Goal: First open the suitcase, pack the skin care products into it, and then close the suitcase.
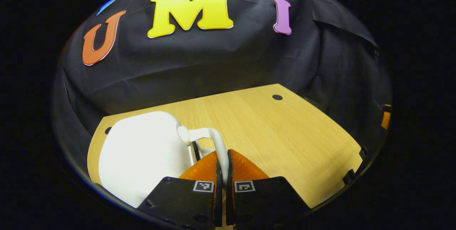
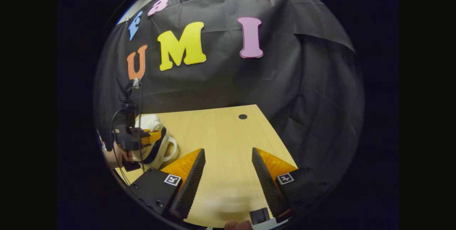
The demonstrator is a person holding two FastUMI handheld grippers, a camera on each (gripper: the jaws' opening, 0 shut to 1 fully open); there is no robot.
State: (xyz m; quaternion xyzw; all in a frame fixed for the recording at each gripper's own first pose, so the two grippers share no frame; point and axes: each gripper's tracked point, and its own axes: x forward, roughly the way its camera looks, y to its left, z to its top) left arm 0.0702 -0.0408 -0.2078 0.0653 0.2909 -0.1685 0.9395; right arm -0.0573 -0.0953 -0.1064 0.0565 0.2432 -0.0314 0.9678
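Pinched tight between the left gripper's (image 1: 222,173) two fingers is the white suitcase's (image 1: 142,155) handle (image 1: 217,144), at the wooden table's (image 1: 285,133) left edge, while the right gripper (image 2: 228,165) hangs wide apart.

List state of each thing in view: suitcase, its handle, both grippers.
white suitcase: lying on the wooden table, shell halves slightly apart in the right gripper view
suitcase handle: pinched between the left gripper's fingers
left gripper: shut on the suitcase handle
right gripper: open, holding nothing, over bare table
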